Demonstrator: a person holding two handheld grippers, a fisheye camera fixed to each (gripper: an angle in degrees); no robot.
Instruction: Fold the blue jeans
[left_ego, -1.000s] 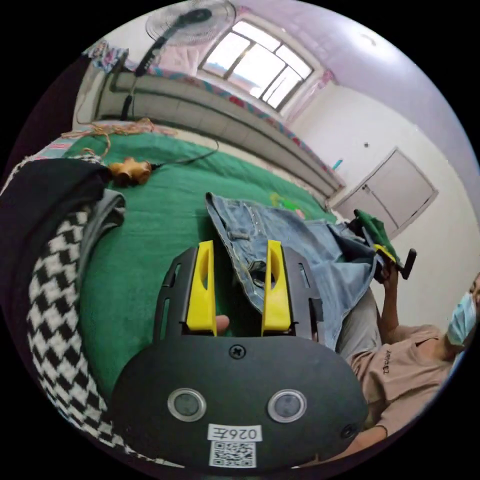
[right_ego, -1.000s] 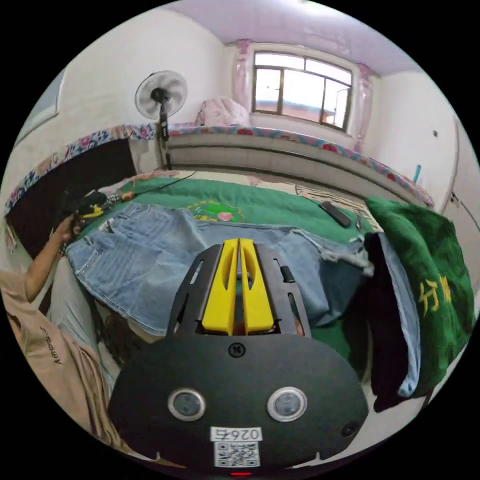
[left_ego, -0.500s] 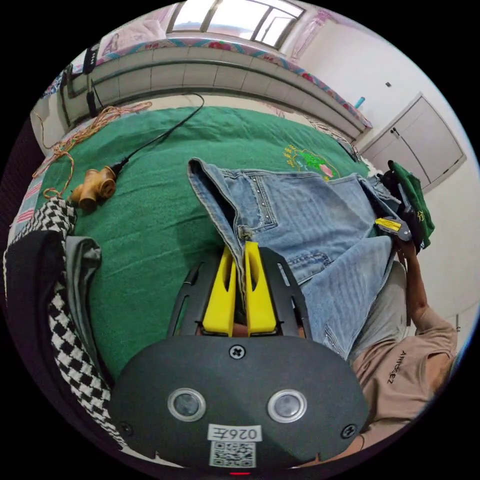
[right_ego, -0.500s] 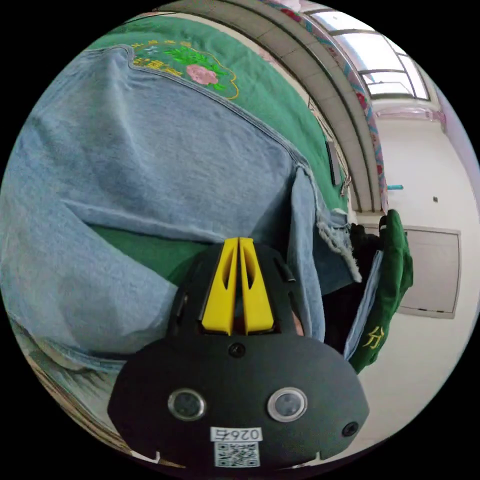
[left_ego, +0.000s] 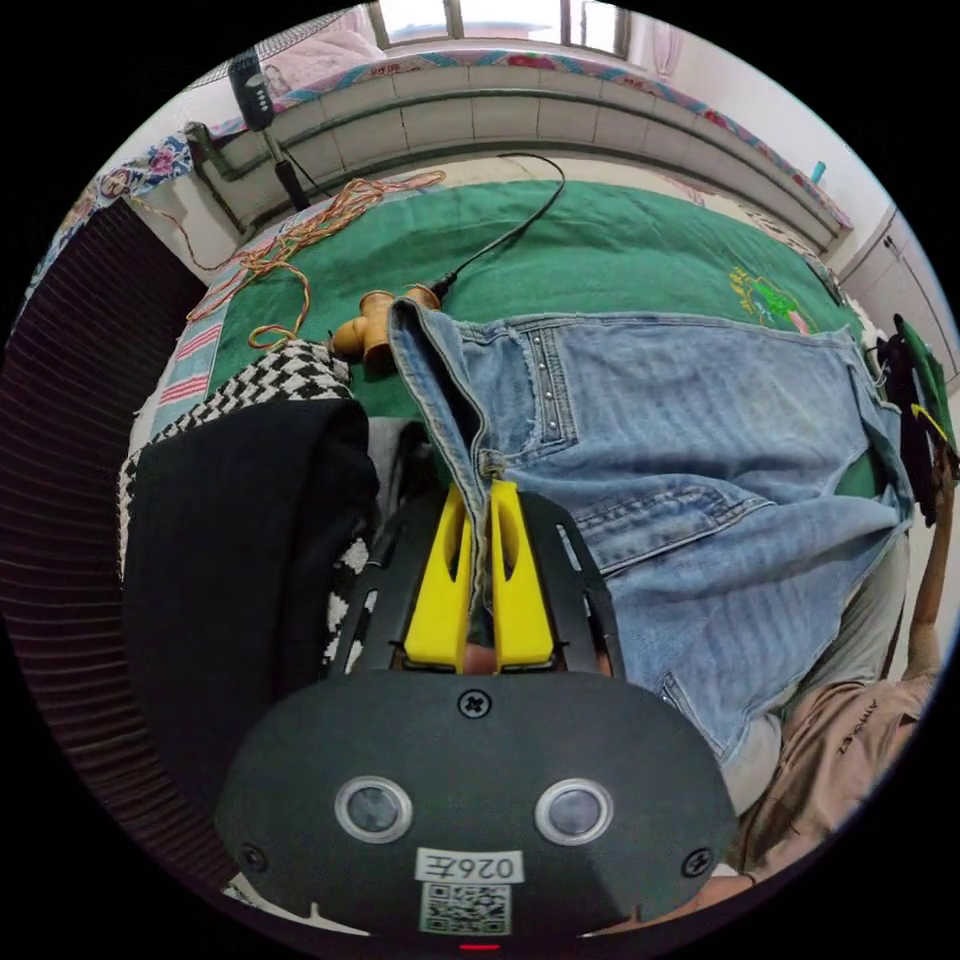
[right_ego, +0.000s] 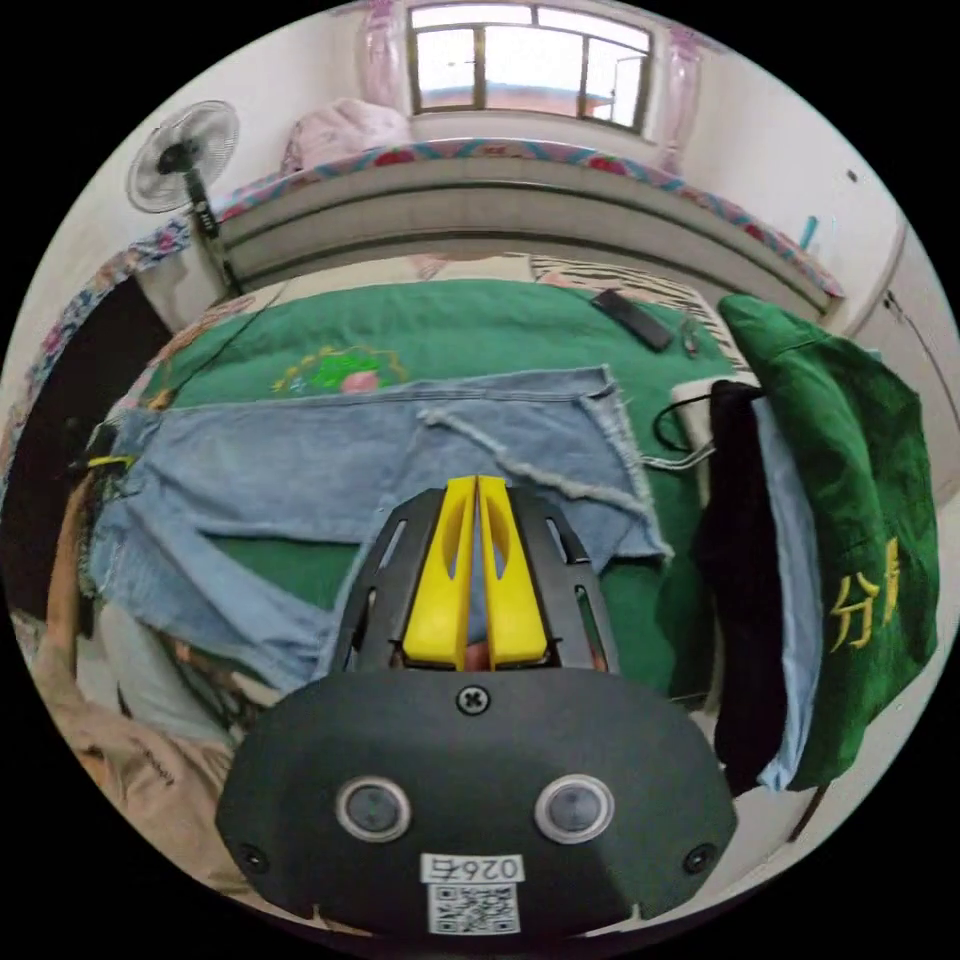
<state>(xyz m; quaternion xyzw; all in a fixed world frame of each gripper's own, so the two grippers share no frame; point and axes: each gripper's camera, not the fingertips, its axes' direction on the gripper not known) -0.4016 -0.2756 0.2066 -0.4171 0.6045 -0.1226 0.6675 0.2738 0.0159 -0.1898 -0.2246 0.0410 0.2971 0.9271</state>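
Note:
The blue jeans (left_ego: 680, 430) lie spread across a green blanket (left_ego: 620, 250) on a bed. My left gripper (left_ego: 487, 490) is shut on the waistband at its button end, denim pinched between the yellow jaws. Far right in this view, my right gripper (left_ego: 925, 415) holds the leg end. In the right gripper view the jeans (right_ego: 350, 460) stretch leftward, one leg flat with a frayed hem, the nearer leg running up into my right gripper (right_ego: 477, 485), whose jaws are shut with a sliver of denim between them. The left gripper (right_ego: 100, 462) shows small at the far left.
A black garment (left_ego: 240, 540) and checkered cloth (left_ego: 280, 375) are piled by the waistband, next to a wooden socket (left_ego: 370, 325) on a cable. A green cloth (right_ego: 850, 520) and dark garment (right_ego: 735, 560) hang at the leg end. A remote (right_ego: 630, 318) lies on the blanket. The person (left_ego: 850, 730) stands at the bed's edge.
My left gripper went from open beside the waistband to shut on it. The jeans have been drawn out longer and flatter between both grippers. The right gripper stayed shut.

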